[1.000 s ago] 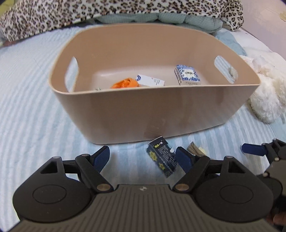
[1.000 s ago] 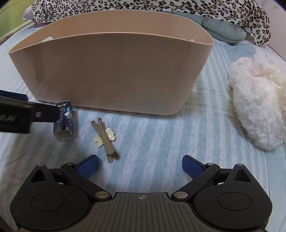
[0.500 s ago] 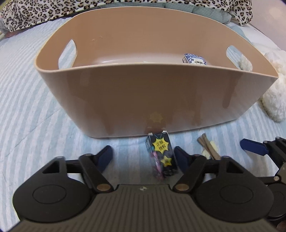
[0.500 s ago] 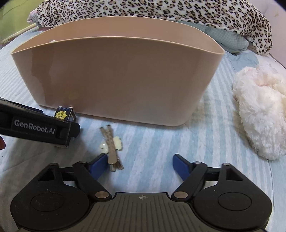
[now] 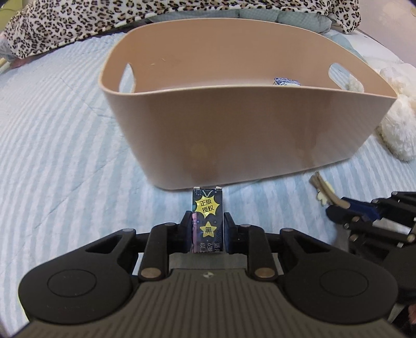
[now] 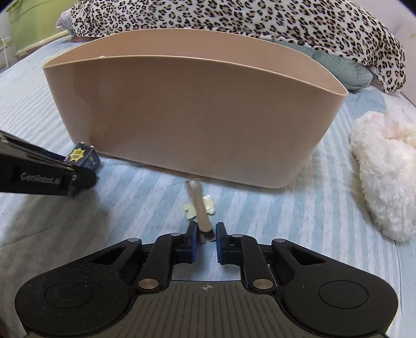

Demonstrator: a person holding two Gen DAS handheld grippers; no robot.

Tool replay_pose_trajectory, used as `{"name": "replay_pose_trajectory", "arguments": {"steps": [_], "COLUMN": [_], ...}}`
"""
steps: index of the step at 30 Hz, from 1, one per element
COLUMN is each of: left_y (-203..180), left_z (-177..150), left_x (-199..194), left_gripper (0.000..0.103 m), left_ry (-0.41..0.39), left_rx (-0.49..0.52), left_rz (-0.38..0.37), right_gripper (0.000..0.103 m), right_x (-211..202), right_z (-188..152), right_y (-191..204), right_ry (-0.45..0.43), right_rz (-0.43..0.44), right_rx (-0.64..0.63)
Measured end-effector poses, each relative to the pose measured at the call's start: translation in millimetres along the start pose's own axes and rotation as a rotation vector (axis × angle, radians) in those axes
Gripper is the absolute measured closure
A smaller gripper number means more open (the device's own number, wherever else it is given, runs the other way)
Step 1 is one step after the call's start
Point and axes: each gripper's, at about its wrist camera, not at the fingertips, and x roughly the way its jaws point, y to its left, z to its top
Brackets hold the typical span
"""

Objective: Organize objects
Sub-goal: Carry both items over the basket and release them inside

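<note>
My left gripper (image 5: pixel 207 231) is shut on a small dark box with yellow star labels (image 5: pixel 208 218), held just in front of the beige basket (image 5: pixel 234 135). The box also shows in the right wrist view (image 6: pixel 82 156). My right gripper (image 6: pixel 205 240) has its jaws narrowed around the near end of a tan hair clip with a pale flower (image 6: pixel 199 205), which lies on the striped bedspread; a small gap remains on each side. The clip also shows in the left wrist view (image 5: pixel 323 188). A blue-and-white patterned box (image 5: pixel 286 82) lies inside the basket.
A white fluffy plush toy (image 6: pixel 382 176) lies to the right of the basket. A leopard-print blanket (image 6: pixel 234 20) and a teal pillow (image 6: pixel 351 72) lie behind it. The light-blue striped bedspread (image 5: pixel 52 156) spreads to the left.
My left gripper closed on the dark starred box. My right gripper moved forward to the hair clip and its jaws narrowed around it.
</note>
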Motion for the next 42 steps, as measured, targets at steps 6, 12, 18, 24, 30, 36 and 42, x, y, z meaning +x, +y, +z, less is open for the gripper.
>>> {"name": "replay_pose_trajectory", "arguments": {"steps": [6,12,18,24,30,36,42], "left_y": [9.2,12.9,7.8,6.4,7.2,3.5,-3.7], "left_z": [-6.9,-14.9,-12.8,-5.3,16.2,50.3,81.5], "left_x": [-15.8,-43.2,-68.8,-98.7,-116.5,-109.2,-69.2], "left_gripper": [0.078,0.078,0.078,0.078,0.078,0.078,0.078], "left_ry": [-0.027,-0.071,-0.131,-0.218,-0.296,-0.338,-0.293], "left_rx": [0.011,0.033,0.059,0.069,0.067,0.068,0.066], "left_rz": [0.013,-0.023,-0.053,-0.054,-0.05,-0.034,0.012], "right_gripper": [0.09,0.09,0.09,0.09,0.09,0.09,0.09], "right_x": [-14.8,-38.8,-75.6,-103.5,-122.1,-126.7,-103.5], "right_z": [-4.2,-5.4,-5.5,5.6,32.8,70.8,100.0], "right_y": [-11.7,-19.8,-17.4,-20.1,-27.5,-36.1,-44.2], "right_ry": [-0.009,-0.045,-0.114,-0.197,-0.29,-0.369,-0.369], "right_rz": [0.01,0.046,0.053,0.042,0.046,0.041,0.032], "right_rx": [0.046,0.1,0.12,0.131,0.147,0.171,0.199]}}
